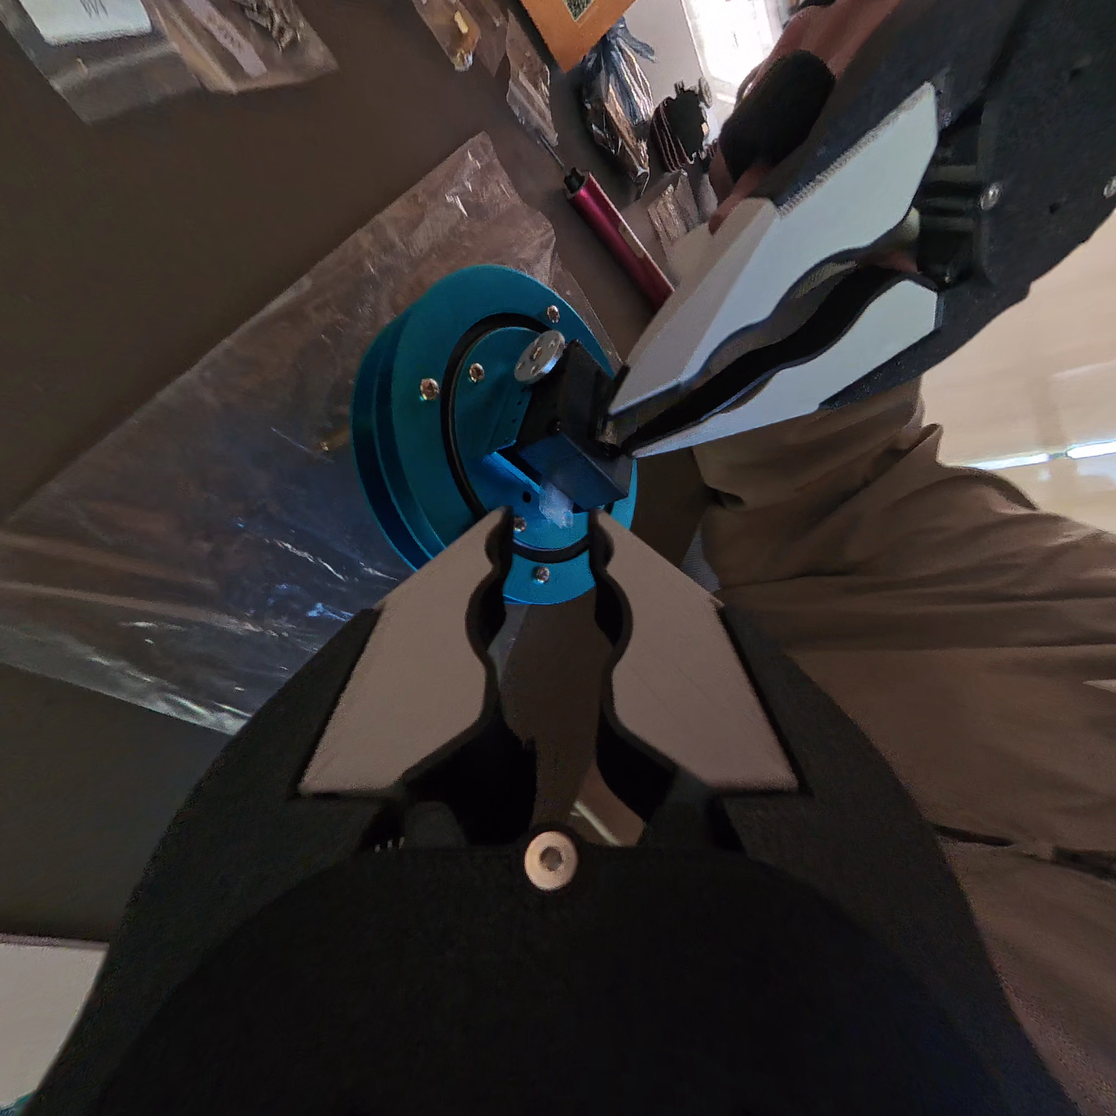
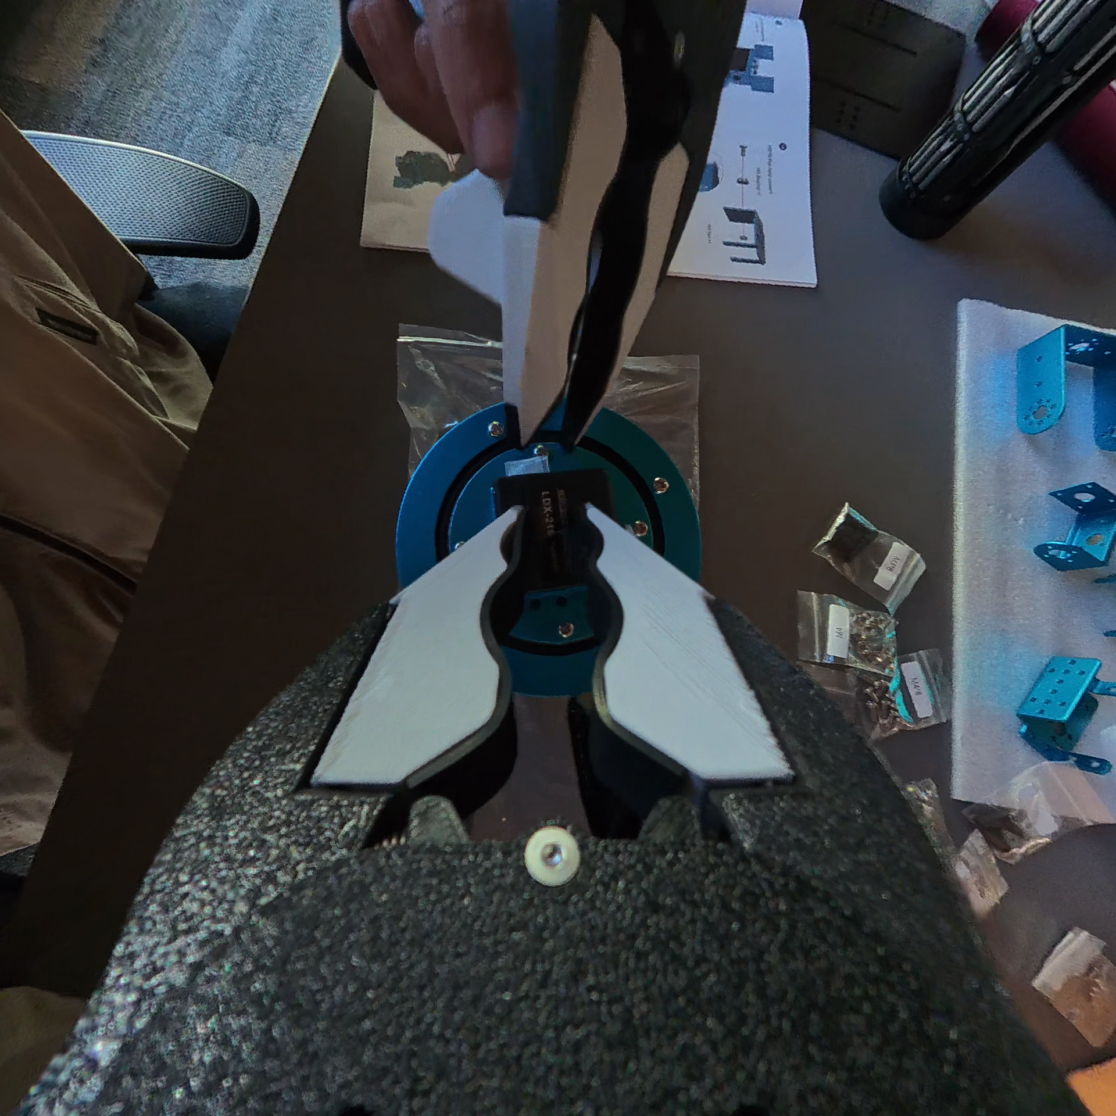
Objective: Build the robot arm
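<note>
A blue round metal base lies flat on a clear plastic bag on the dark table. A black servo with a silver horn stands in its centre opening. My right gripper is shut on the servo, and it enters the left wrist view from the upper right. My left gripper has its jaws a little apart, tips resting on the base's ring beside a small screw. It shows from the top in the right wrist view, over the base. A hand holds it.
The plastic bag lies under the base. An instruction sheet lies behind. Small bags of screws and a white foam sheet with blue brackets are at right. There is also a black cylinder, a magenta tube and a chair. Only a small space, under 4 cm, lies between the two pairs of fingers. My left gripper's tips are some 30 cm from the black cylinder.
</note>
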### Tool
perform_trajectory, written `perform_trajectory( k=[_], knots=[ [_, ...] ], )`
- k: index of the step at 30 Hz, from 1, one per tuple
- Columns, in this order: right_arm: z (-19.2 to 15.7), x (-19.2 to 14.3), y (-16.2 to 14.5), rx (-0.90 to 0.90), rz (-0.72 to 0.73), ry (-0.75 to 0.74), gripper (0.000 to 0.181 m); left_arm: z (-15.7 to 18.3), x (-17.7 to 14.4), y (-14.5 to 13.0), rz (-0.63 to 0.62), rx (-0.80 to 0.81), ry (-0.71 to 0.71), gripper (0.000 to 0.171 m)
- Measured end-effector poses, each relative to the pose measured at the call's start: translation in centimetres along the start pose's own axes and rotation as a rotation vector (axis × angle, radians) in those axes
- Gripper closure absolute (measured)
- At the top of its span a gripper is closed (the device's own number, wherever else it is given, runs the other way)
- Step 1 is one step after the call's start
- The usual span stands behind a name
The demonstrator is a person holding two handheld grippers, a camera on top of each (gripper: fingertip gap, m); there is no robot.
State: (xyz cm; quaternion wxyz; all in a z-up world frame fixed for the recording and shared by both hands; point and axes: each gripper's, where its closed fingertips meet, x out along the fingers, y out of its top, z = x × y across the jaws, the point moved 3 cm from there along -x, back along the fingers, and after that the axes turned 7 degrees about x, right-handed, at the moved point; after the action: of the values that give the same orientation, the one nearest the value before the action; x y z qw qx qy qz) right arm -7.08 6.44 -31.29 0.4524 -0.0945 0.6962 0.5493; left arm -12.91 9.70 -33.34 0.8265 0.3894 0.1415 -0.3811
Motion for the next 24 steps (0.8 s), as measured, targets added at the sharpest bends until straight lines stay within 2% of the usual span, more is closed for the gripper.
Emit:
perform_trajectory(
  k=[2,5,10,14,18,21,24],
  knots=[
    [0.1,-0.5,0.1,0.004,0.010,-0.015,0.165,-0.2,-0.5,0.6,0.041,0.129,0.050,0.136],
    [0.5,-1.7,0.2,0.040,0.068,-0.050,0.165,0.0,-0.6,1.3,0.098,0.246,0.060,0.131],
    [2.0,-4.2,-0.9,0.161,0.201,-0.221,0.157,-0.5,0.3,2.5,0.203,0.268,0.033,0.125],
    [1.7,-5.3,-3.7,0.338,0.293,-0.314,0.149,-0.6,-0.4,2.9,0.297,0.223,0.000,0.122],
    [-2.9,-6.7,-6.0,0.482,0.416,-0.353,0.148,1.8,-2.8,1.3,0.416,0.243,0.030,0.123],
    [-7.7,-7.1,-7.1,0.563,0.542,-0.382,0.148,4.2,-3.8,-1.8,0.472,0.296,0.116,0.122],
    [-11.7,-6.0,-9.0,0.618,0.587,-0.423,0.148,5.9,-3.6,-5.5,0.524,0.319,0.214,0.123]
  ],
)
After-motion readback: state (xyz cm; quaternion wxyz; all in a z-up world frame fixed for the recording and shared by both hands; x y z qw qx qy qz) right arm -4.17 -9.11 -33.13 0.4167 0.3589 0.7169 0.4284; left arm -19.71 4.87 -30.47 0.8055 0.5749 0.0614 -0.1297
